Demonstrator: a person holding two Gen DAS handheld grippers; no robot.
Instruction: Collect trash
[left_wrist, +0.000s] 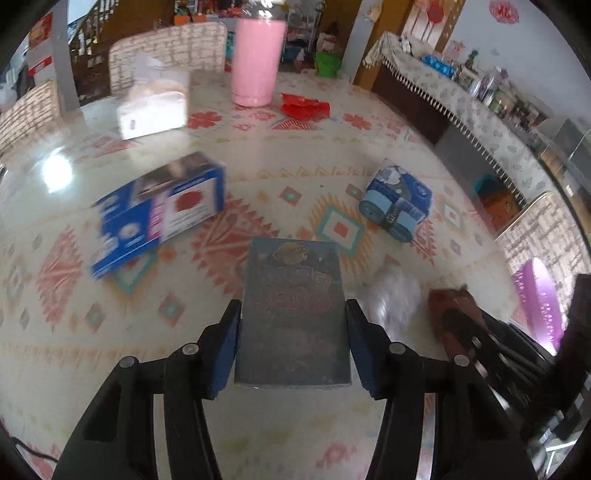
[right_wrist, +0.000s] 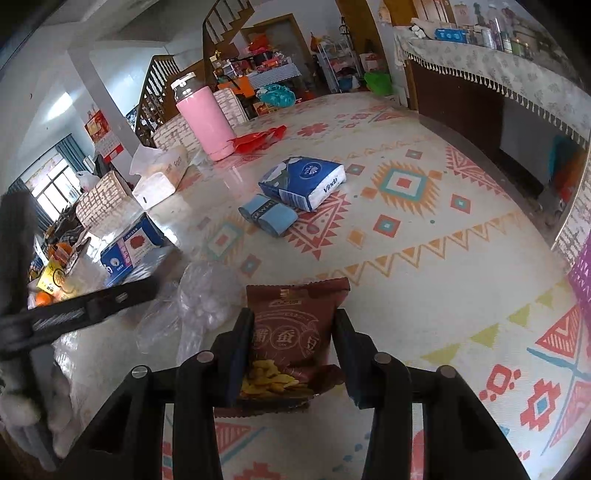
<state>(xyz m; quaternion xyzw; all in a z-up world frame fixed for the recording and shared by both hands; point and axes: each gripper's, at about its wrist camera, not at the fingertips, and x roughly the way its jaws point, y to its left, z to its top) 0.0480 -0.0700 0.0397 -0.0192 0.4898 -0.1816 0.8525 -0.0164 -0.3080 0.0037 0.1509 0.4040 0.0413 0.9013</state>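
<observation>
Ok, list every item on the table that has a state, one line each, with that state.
Dark box: flat on the table, between the left tool's fingers.
Brown snack bag: gripped by the right tool.
Pink flask: upright, lid on.
Tissue box: open, a tissue sticking out.
Blue carton: lying on its side.
Red wrapper: crumpled, beside the flask.
</observation>
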